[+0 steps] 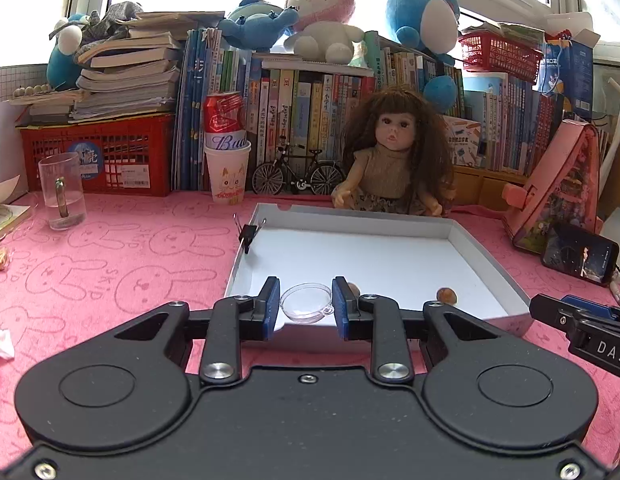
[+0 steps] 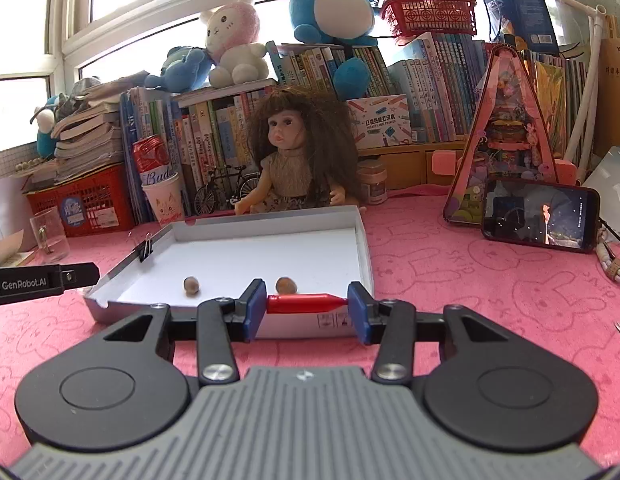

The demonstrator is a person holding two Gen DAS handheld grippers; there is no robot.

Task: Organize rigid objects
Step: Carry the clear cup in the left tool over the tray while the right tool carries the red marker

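Observation:
My left gripper [image 1: 305, 307] is shut on a clear plastic half-shell [image 1: 305, 303], held over the near edge of the white shallow box [image 1: 454, 236]. My right gripper [image 2: 307, 305] is shut on a red pen-like stick [image 2: 305, 304], gripped end to end, just over the box's near wall [image 2: 310, 326]. Two brown nuts lie inside the box near its front: one [image 2: 191, 284] to the left and one [image 2: 286, 285] to the right; the latter also shows in the left wrist view [image 1: 446, 295]. A black binder clip [image 1: 247, 233] sits on the box's left wall.
A doll [image 1: 394, 152] sits behind the box. A glass mug [image 1: 63, 190], a paper cup holding a red can [image 1: 226, 152], a toy bicycle [image 1: 297, 172], red crates, books and plush toys line the back. A phone [image 2: 540, 216] and a pink triangular toy [image 2: 506, 136] stand right.

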